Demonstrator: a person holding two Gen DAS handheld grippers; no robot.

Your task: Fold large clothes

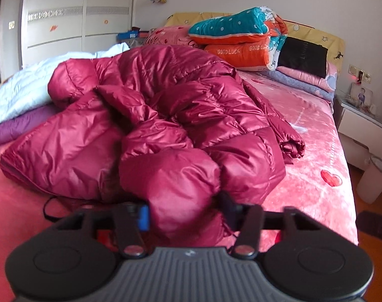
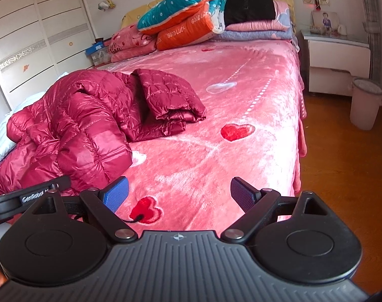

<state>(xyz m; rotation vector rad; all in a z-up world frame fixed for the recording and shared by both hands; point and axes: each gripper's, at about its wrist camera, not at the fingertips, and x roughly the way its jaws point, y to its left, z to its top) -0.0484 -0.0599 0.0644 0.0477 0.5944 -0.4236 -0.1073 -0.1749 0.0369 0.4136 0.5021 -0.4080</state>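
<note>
A shiny crimson down jacket (image 1: 165,115) lies crumpled on the pink heart-print blanket (image 1: 316,138) of a bed. In the left wrist view a puffy fold of its near edge bulges between the pads of my left gripper (image 1: 185,214), which is shut on it. In the right wrist view the jacket (image 2: 90,125) sits to the left, one sleeve folded over on the blanket (image 2: 241,88). My right gripper (image 2: 179,186) hovers open over bare blanket beside the jacket's near corner, nothing between its fingers. A black drawstring (image 2: 135,217) trails under it.
Folded orange and teal quilts (image 1: 241,40) and pillows are stacked at the headboard. A white garment (image 1: 39,83) and a purple one (image 1: 14,130) lie behind the jacket. Right of the bed stand a nightstand (image 2: 339,58) and a bin (image 2: 364,103) on wooden floor.
</note>
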